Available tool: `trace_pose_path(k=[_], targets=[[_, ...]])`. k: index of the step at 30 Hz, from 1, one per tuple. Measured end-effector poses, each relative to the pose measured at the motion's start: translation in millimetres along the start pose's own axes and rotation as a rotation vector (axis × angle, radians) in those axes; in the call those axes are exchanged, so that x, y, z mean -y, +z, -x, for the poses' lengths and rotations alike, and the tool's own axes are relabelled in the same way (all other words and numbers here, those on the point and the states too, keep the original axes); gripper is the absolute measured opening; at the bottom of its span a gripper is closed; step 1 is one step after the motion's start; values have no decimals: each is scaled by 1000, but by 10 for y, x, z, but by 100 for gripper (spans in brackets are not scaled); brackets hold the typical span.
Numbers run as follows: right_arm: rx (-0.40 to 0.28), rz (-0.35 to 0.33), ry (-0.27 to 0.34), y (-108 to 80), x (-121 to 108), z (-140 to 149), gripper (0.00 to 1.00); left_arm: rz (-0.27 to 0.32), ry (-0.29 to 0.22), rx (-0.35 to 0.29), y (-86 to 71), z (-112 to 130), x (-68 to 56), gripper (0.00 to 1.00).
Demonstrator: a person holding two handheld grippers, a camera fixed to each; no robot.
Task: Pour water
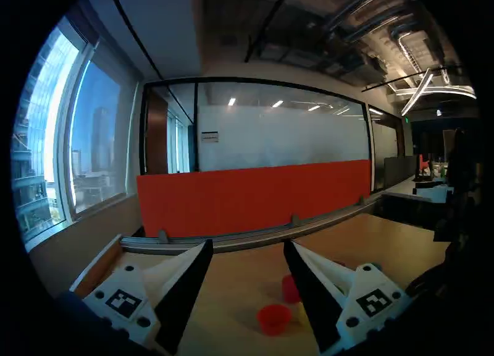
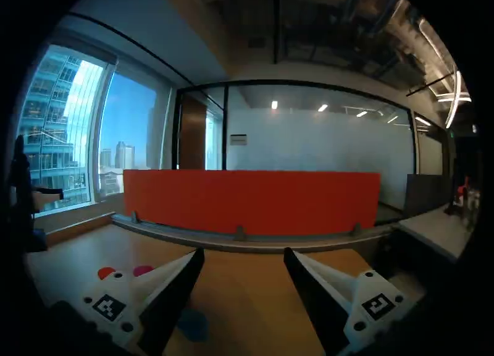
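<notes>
My left gripper (image 1: 248, 246) is open above a wooden desk (image 1: 247, 282), with nothing between its fingers. Below and ahead of it, two small red cups sit on the desk: a nearer one (image 1: 274, 319) and a farther one (image 1: 289, 288) partly hidden by the right finger. My right gripper (image 2: 243, 252) is also open and empty over the desk (image 2: 247, 294). In the right gripper view, a red cup (image 2: 106, 272) and a pink cup (image 2: 142, 270) peek out behind the left finger, and a blue round thing (image 2: 192, 325) lies on the desk near that finger.
An orange divider panel (image 1: 253, 198) runs along the desk's far edge, with a glass wall behind it. Large windows (image 1: 74, 152) stand on the left. Another desk (image 2: 435, 226) with small items lies to the right. A dark figure (image 2: 21, 195) is at the far left edge.
</notes>
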State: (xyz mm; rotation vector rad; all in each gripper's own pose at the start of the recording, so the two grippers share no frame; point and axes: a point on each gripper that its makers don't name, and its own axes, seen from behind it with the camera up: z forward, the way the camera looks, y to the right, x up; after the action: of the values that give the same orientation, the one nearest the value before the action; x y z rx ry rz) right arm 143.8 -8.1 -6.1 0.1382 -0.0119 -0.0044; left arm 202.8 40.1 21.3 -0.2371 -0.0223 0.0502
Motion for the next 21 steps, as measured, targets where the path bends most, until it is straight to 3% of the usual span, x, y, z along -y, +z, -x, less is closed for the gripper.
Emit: trace_pose_path(k=[15,21], targets=[[-17,-243,-19,-138,431,-231,100,214,34,23,49,-2,-519,84],[-2,-278,-34,-138,501,-217,100,266,43,42,56,39,-627,84]])
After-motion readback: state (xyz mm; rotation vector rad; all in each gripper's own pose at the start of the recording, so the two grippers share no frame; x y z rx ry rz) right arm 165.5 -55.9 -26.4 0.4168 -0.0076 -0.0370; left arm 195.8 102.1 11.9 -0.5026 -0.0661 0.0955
